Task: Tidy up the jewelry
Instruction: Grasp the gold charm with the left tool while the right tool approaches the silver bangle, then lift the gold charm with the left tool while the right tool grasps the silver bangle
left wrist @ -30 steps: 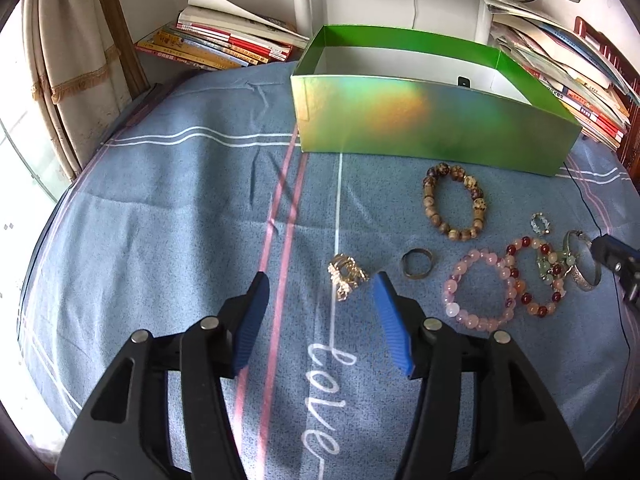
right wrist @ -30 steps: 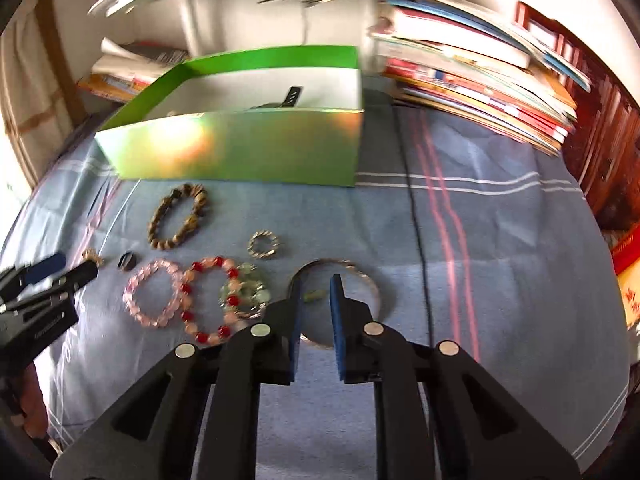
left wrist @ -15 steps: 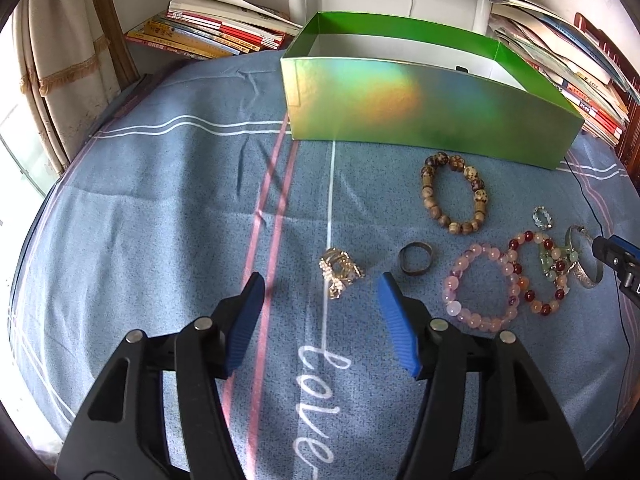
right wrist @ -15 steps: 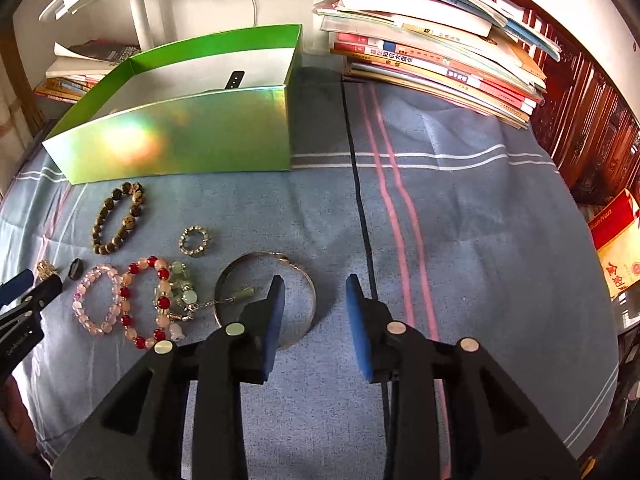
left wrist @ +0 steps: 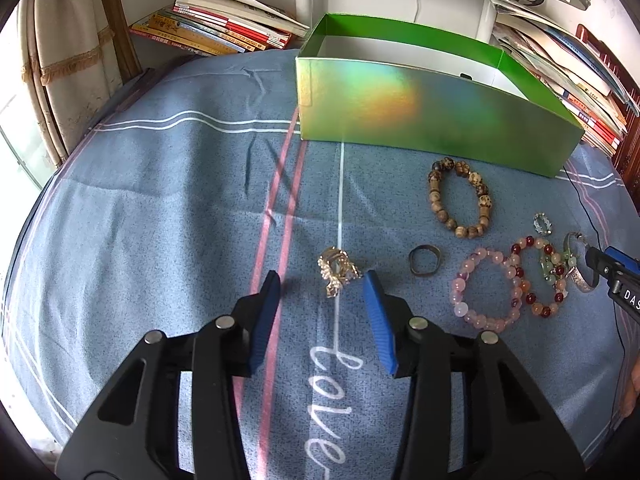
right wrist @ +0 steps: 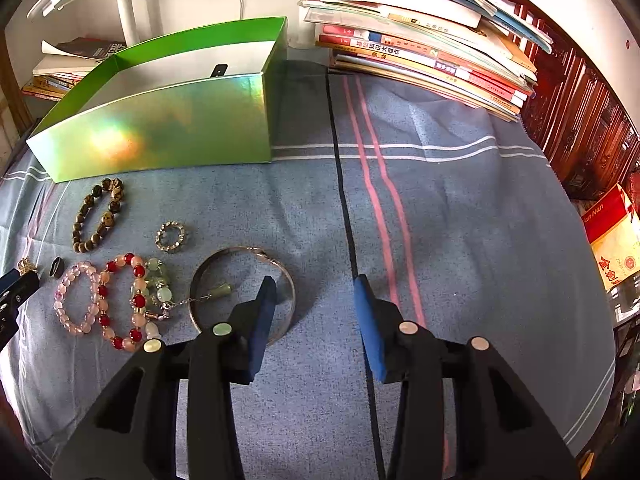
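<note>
My left gripper [left wrist: 322,282] is open, its blue jaws on either side of a gold brooch-like piece [left wrist: 336,270] on the blue cloth. Beside it lie a dark ring [left wrist: 425,259], a brown bead bracelet [left wrist: 460,198], a pink bead bracelet [left wrist: 486,288] and a red-and-peach bracelet [left wrist: 540,276]. My right gripper [right wrist: 316,286] is open and empty, its left finger over the rim of a silver bangle [right wrist: 244,288]. A small crystal ring [right wrist: 172,236] lies beyond the bangle. The open green box [right wrist: 160,136] stands at the back.
Stacks of books [right wrist: 420,48] lie at the back right and more books [left wrist: 216,28] at the back left. A white lamp post [right wrist: 128,12] stands behind the box. A dark cable [right wrist: 344,208] runs across the cloth. A curtain [left wrist: 72,60] hangs at the left.
My right gripper has opened wide and shifted right, off the bangle's middle. My left gripper has closed in on the gold piece, jaws still open.
</note>
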`<state>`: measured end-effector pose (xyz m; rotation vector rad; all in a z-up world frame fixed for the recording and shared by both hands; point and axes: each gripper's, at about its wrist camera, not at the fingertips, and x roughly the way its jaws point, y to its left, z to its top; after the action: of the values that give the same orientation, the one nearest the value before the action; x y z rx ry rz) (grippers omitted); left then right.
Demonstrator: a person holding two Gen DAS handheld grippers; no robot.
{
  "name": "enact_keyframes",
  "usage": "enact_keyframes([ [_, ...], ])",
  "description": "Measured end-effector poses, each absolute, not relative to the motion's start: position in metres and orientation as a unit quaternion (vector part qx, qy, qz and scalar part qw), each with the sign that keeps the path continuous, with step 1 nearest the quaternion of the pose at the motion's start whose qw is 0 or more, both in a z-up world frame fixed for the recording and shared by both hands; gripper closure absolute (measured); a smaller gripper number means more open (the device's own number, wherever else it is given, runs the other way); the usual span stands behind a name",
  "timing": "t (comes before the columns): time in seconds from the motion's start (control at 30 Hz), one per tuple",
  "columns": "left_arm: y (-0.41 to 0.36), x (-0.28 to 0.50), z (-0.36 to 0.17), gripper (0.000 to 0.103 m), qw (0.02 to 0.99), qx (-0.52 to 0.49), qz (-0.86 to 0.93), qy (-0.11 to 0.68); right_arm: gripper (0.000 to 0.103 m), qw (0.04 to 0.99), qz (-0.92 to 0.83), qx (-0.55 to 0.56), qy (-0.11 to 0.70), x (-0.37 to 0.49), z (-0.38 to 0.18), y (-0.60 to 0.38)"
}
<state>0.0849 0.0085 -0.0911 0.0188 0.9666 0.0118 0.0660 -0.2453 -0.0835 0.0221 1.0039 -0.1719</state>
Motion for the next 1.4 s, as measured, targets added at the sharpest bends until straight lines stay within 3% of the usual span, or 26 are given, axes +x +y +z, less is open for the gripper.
enact_keyframes([
  [0.13,0.007,0.084,-0.091,0.060,0.886,0.012,0.009,0.464,0.064,0.876,-0.078,0.001,0.475,0.064,-0.083,-0.243],
  [0.2,0.006,0.085,-0.090,0.063,0.886,0.011,0.007,0.464,0.086,0.877,-0.063,0.001,0.476,0.063,-0.083,-0.240],
  [0.3,0.003,0.084,-0.090,0.068,0.886,0.014,0.006,0.464,0.096,0.878,-0.057,-0.014,0.475,0.062,-0.083,-0.232],
  [0.37,0.002,0.083,-0.089,0.073,0.886,0.016,0.005,0.464,0.097,0.878,-0.056,-0.016,0.475,0.062,-0.083,-0.230],
  [0.5,0.001,0.081,-0.088,0.091,0.886,0.019,0.007,0.464,0.098,0.880,-0.045,-0.007,0.472,0.061,-0.079,-0.230],
  [0.73,0.007,0.077,-0.081,0.097,0.890,0.009,0.006,0.456,0.099,0.894,-0.046,-0.002,0.445,0.055,-0.060,-0.230],
  [0.83,0.007,0.076,-0.079,0.097,0.891,0.010,0.003,0.454,0.099,0.891,-0.052,-0.003,0.450,0.056,-0.060,-0.233],
  [0.9,0.007,0.076,-0.080,0.095,0.890,0.009,0.006,0.455,0.093,0.884,-0.052,0.005,0.464,0.058,-0.064,-0.237],
  [1.0,0.007,0.077,-0.081,0.079,0.889,0.010,0.005,0.457,0.081,0.878,-0.043,0.025,0.475,0.060,-0.068,-0.243],
  [1.1,0.006,0.077,-0.081,0.060,0.891,0.009,0.003,0.454,0.079,0.880,-0.023,0.026,0.474,0.059,-0.067,-0.237],
  [1.4,0.000,0.087,-0.088,0.059,0.887,0.017,-0.004,0.461,0.079,0.869,-0.042,0.001,0.492,0.061,-0.077,-0.234],
])
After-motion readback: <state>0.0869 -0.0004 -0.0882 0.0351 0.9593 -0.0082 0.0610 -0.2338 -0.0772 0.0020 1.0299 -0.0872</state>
